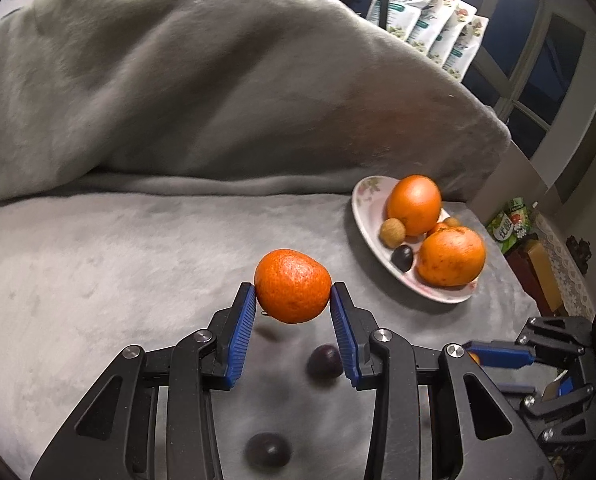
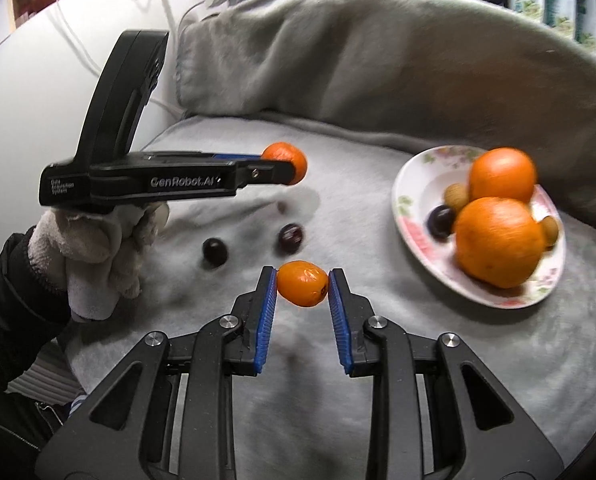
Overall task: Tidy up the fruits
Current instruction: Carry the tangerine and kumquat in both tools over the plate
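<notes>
My left gripper [image 1: 293, 294] is shut on a mandarin [image 1: 292, 286] and holds it above the grey blanket; it also shows in the right wrist view [image 2: 285, 166]. My right gripper [image 2: 302, 288] is shut on a small kumquat [image 2: 302, 289], left of the plate. A floral plate [image 2: 408, 196] at the right holds two oranges [image 2: 498, 240], a dark plum [image 2: 442, 221] and small tan fruits [image 2: 456, 196]. Two dark plums [image 2: 291, 237] [image 2: 215, 252] lie loose on the blanket between the grippers. The plate also shows in the left wrist view [image 1: 368, 208].
A rumpled grey blanket [image 1: 177, 100] rises as a mound behind the flat area. Packets [image 1: 438, 20] and a window stand at the back right. Boxes [image 1: 538, 276] sit beyond the blanket's right edge. A white wall with cables [image 2: 77, 40] is at the left.
</notes>
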{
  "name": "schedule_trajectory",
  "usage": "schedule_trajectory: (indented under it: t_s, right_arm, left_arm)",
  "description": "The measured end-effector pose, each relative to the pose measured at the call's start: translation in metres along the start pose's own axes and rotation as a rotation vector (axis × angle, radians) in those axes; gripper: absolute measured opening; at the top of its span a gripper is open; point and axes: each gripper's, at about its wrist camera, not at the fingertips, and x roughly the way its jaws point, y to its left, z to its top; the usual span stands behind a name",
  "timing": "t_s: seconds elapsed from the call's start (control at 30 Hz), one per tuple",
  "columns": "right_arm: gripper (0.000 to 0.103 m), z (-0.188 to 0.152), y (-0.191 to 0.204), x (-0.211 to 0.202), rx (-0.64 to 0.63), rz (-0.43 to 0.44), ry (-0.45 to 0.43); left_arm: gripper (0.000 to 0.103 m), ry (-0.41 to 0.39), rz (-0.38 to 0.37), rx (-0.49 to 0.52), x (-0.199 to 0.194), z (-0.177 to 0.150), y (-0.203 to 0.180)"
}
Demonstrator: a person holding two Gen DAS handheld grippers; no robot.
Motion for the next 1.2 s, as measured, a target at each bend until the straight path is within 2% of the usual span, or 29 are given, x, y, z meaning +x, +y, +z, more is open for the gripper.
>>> schedule_trajectory:
  t_s: [0.1, 0.4, 0.9, 1.2]
  right_arm:
    - [0.028, 0.003, -0.007, -0.009, -0.005, -0.05, -0.025]
    - [0.028, 0.014, -0.031, -0.021, 0.021, -0.118, -0.068]
    - [0.028, 0.026, -0.051, -0.008, 0.026, -0.134, -0.055]
    - [0.028, 0.031, -0.053, 0.002, 0.01, -0.134, -0.039]
  left_arm:
    - [0.037, -0.005, -0.013, 0.016, 0.004, 0.006, -0.011]
    - [0.037, -0.017, -0.052, 0.058, 0.02, 0.029, -0.038]
    - [0.037, 0.01, -0.093, 0.112, 0.063, 0.061, -0.063]
    - [0.037, 0.032, -0.109, 0.125, 0.081, 0.07, -0.069]
